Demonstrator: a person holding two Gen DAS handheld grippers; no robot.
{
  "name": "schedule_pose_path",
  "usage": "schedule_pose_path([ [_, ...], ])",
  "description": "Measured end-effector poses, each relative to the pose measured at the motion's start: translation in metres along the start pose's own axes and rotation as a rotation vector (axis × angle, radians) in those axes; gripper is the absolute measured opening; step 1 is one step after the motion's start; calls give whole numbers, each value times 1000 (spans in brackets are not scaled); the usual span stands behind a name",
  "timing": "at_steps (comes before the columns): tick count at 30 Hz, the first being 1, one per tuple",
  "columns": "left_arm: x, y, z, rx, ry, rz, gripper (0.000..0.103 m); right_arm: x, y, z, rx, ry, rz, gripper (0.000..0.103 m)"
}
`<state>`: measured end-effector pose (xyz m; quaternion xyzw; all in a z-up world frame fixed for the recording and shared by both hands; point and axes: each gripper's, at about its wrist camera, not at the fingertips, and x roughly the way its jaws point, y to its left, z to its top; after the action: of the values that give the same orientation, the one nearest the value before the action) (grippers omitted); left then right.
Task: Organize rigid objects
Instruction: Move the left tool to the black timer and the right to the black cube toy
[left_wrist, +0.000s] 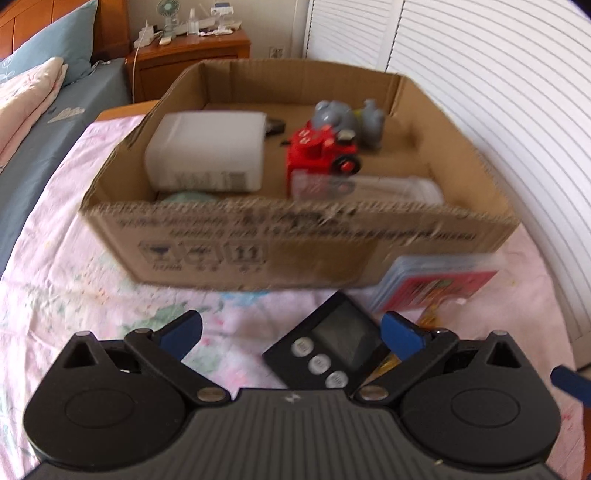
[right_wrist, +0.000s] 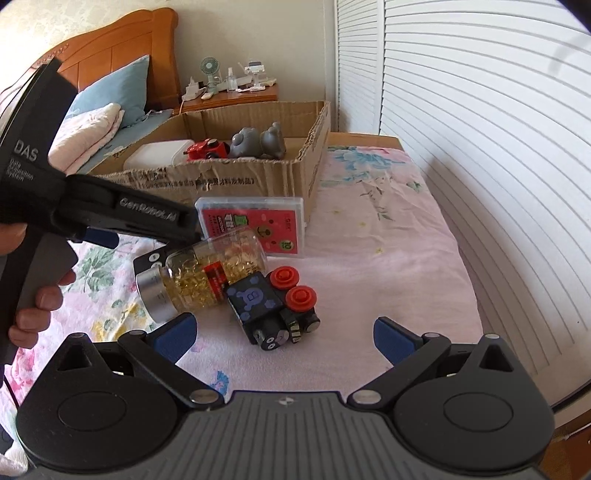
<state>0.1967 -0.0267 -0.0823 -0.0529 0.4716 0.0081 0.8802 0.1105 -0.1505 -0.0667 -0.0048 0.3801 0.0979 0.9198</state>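
A cardboard box (left_wrist: 258, 236) sits on the bed and holds a white box (left_wrist: 207, 147), a red toy car (left_wrist: 321, 147) and a grey elephant toy (left_wrist: 347, 118). My left gripper (left_wrist: 291, 332) is open, low over a black digital timer (left_wrist: 328, 350) that lies between its fingers on the sheet. My right gripper (right_wrist: 284, 334) is open just in front of a black toy train (right_wrist: 273, 306) with red wheels. A clear pill bottle (right_wrist: 199, 273) lies beside the train. A red card case (right_wrist: 255, 225) lies near the box (right_wrist: 229, 177).
The pink floral sheet (right_wrist: 388, 240) covers the bed. White louvered doors (right_wrist: 480, 129) stand on the right. A wooden nightstand (left_wrist: 188, 55) with small items stands behind the box. The left gripper's handle (right_wrist: 74, 206) and the person's hand cross the right wrist view's left side.
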Motion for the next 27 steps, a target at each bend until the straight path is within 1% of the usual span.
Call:
schedule_pose_path([
  [2, 1, 7, -4, 6, 16, 13, 102, 5, 1, -2, -30, 14, -10, 103],
  [6, -4, 25, -14, 10, 12, -38, 102, 14, 4, -8, -108, 44, -38, 103],
  [9, -10, 30, -19, 69, 29, -71, 102, 18, 3, -11, -140, 59, -34, 103],
  [11, -13, 30, -24, 113, 44, -116, 102, 19, 3, -12, -151, 60, -23, 103],
  [13, -16, 27, -30, 184, 47, -147, 102, 20, 2, -12, -151, 62, 4, 103],
  [15, -17, 23, -33, 247, 51, -142, 102, 22, 1, -11, -150, 61, 17, 103],
  [17, -16, 22, -36, 289, 40, -98, 103, 23, 2, -10, -162, 60, 25, 103],
  [18, -16, 25, -36, 283, 26, -97, 102, 24, 1, -10, -166, 59, 31, 103],
  [20, -15, 33, -33, 247, 26, -80, 102, 24, 0, -11, -174, 54, 42, 103],
  [25, -13, 59, -28, 146, 3, -12, 102, 21, -3, -14, -197, 35, 67, 103],
  [27, -13, 66, -27, 129, 3, -2, 102, 22, -4, -12, -211, 40, 82, 103],
])
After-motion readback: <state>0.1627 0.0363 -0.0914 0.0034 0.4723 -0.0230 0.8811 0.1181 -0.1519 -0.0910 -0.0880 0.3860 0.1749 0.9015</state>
